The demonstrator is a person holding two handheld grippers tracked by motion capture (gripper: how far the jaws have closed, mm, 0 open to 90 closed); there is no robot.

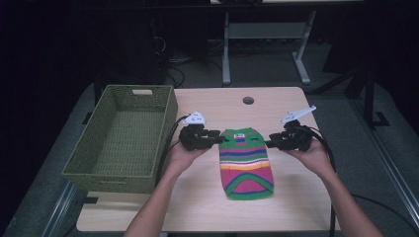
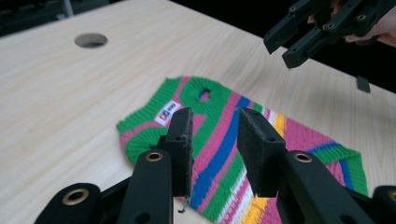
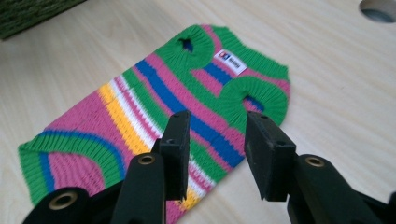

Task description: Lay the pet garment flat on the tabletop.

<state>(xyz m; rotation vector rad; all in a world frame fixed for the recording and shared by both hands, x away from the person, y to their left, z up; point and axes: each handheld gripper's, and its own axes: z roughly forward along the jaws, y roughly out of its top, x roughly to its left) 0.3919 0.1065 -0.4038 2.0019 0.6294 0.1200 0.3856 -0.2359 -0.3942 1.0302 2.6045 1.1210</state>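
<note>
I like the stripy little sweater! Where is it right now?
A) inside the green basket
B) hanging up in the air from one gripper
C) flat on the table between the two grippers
C: the sweater lies flat on the table, with the left gripper and right gripper at either side; the basket holds nothing.

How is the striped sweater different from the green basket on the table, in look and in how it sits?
The small knitted sweater lies flat mid-table; the woven basket stands upright at the table's left edge, with raised walls. The sweater is striped green, pink, blue, yellow and white; the basket is one olive green. The sweater is much smaller than the basket. Both rest on the wooden table, and neither is held.
</note>
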